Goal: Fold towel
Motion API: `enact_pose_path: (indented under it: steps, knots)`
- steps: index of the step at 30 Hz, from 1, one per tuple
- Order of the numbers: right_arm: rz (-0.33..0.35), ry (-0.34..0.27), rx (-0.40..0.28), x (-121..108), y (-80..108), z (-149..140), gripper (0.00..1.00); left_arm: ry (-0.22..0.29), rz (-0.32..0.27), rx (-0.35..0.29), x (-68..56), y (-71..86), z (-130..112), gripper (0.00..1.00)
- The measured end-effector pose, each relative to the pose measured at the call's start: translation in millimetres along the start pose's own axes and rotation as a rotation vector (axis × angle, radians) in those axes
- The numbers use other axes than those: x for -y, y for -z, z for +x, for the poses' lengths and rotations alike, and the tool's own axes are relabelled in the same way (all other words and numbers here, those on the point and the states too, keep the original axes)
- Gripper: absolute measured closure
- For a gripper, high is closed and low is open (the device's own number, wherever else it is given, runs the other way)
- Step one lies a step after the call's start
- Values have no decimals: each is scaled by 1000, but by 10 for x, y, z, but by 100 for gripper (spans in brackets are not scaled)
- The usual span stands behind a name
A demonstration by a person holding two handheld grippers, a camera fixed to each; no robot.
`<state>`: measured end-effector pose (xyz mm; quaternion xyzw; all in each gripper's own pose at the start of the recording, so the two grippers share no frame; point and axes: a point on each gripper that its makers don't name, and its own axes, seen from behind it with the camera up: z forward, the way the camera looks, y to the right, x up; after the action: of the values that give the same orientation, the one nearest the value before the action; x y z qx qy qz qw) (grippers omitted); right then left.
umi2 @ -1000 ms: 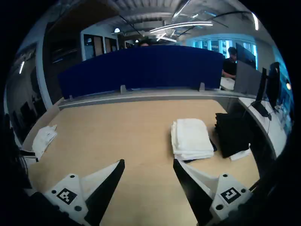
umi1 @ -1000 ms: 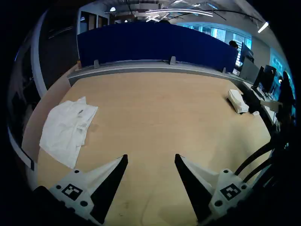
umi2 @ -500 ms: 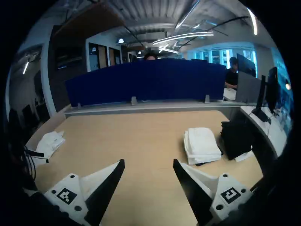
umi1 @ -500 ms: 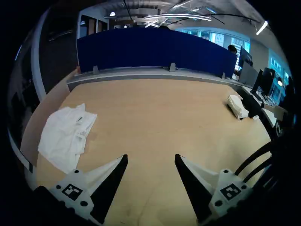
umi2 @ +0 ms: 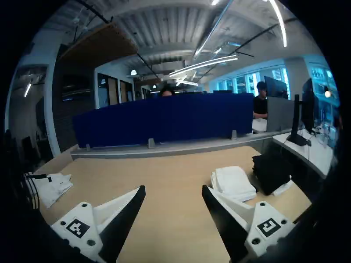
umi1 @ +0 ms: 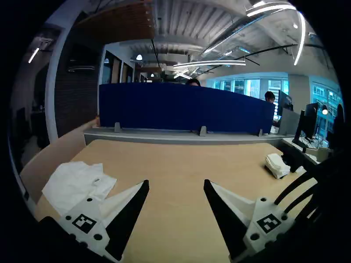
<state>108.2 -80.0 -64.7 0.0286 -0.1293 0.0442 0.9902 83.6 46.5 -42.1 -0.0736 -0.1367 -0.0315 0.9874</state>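
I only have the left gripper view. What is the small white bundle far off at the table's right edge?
Observer: The right gripper view shows it close: a neat stack of folded white towels.
Reviewer: Anything beside it?
Observer: A pile of black folded cloth, on the side toward the table edge.
Reviewer: And is anything held there?
Observer: No, the right gripper is open, its fingers apart over the bare wooden table.

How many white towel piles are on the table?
2. A loose towel lies near the table's left edge; a folded stack sits on the right, beside a black pile. More white cloth peeks from under that pile, so another may hide.
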Motion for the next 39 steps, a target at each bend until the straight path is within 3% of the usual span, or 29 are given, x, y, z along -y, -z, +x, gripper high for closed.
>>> enact_pose_path:
  steps: [8,14,21,27,39]
  knots:
    - [27,32,4,141,8,74,0,-15,21,-66,52,5,136,7]
    - [57,46,16,227,30,170,0,-44,16,-106,1,21,206,7]
    - [47,66,63,171,-16,131,0,-91,46,-176,21,6,273,8]
    - [41,104,91,147,-102,98,0,-123,64,-206,73,-50,204,8]
    - [40,141,92,174,-353,-55,0,-109,83,-265,247,-225,-93,8]
